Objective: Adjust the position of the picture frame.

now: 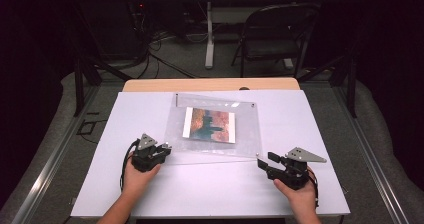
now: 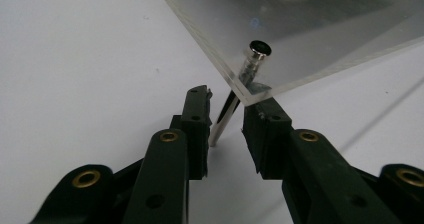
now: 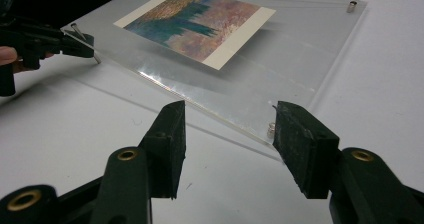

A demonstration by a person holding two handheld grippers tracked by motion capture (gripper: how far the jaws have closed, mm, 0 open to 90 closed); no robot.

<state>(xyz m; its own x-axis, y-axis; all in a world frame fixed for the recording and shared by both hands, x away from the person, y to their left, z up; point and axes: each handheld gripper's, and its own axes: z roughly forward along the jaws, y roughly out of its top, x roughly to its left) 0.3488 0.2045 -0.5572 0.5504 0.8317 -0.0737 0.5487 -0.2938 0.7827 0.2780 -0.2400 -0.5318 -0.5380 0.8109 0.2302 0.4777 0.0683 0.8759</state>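
The clear frame [image 1: 215,126] (picture [image 1: 209,125] inside) lies mid-counter [image 1: 150,194]. At its near-left corner, the left gripper [image 2: 226,116] fingers straddle a half-raised pin [image 2: 239,86], untouched. The right gripper [image 3: 229,134] gapes open at the near-right corner; that pin [image 3: 270,130] remains seated, as does the far one.

White-topped table [image 1: 150,194], clear acrylic frame [image 1: 250,134] with a printed picture [image 1: 210,125] resting on it
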